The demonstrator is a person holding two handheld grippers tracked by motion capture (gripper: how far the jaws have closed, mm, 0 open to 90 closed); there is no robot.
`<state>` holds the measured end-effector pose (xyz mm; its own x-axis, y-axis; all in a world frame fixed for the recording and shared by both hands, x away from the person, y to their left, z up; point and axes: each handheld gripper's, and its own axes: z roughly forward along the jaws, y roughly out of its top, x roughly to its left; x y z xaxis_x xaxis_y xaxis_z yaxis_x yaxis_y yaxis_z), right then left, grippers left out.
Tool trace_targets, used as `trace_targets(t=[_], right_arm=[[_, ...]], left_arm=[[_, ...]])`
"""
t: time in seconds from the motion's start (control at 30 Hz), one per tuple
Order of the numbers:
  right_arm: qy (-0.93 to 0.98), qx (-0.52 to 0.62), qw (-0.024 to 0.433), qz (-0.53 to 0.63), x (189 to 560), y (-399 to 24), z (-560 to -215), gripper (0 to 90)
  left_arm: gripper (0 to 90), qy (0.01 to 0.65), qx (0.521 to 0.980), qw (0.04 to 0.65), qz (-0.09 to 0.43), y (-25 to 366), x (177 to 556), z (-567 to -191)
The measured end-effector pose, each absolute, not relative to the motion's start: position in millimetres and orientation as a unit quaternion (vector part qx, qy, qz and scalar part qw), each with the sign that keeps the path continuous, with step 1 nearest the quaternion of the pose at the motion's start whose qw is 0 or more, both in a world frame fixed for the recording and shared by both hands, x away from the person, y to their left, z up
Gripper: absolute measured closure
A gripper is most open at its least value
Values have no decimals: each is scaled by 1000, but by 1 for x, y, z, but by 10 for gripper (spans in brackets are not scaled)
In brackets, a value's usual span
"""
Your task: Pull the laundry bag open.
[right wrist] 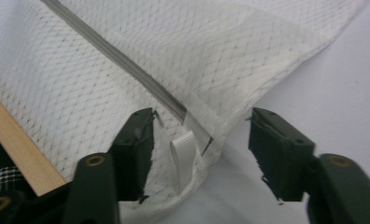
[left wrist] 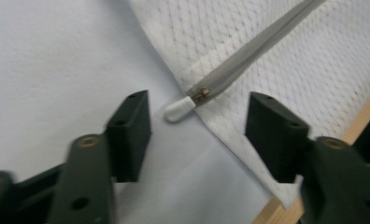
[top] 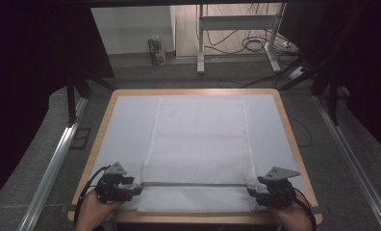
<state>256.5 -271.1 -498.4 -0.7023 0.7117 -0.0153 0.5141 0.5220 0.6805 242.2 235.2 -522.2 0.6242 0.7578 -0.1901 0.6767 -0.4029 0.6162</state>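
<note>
A: High view. White mesh bag (top: 198,149) lies flat in the middle of the table (top: 294,144), on a pale blue cover; wooden rim shows round the edge. A grey zipper (top: 193,184) runs straight across the bag near the person's edge. Left gripper (top: 136,186) sits at the zipper's left end, right gripper (top: 252,191) at its right end, each topped by a grey three-cornered plate.

B: Anything readable?

A: A small carton (top: 156,51) on the floor beyond the table; its print is too small to read.

B: Left gripper view?

A: Jaws apart, nothing pressed. Between them, a white rounded zipper pull (left wrist: 177,110) on a brass slider, lying on the cover just off the bag's corner. Diamond-pattern netting is clear here.

B: Right gripper view?

A: Jaws apart too. The zipper's other end disappears under a smooth white fabric patch; a white ribbon loop (right wrist: 183,156) hangs between the jaws, touching neither that I can tell. Same netting, wood edge at left.
</note>
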Motion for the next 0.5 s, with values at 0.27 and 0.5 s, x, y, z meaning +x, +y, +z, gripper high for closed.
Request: trace_targets(t=[0.27,0.5], right_arm=[[851,356,167,347,255,-273,-493,223],[838,360,178,369,248,-281,-490,135]], left_arm=[[191,432,825,352,96,234,234,-518],[80,438,807,371,135,238,218,-515]])
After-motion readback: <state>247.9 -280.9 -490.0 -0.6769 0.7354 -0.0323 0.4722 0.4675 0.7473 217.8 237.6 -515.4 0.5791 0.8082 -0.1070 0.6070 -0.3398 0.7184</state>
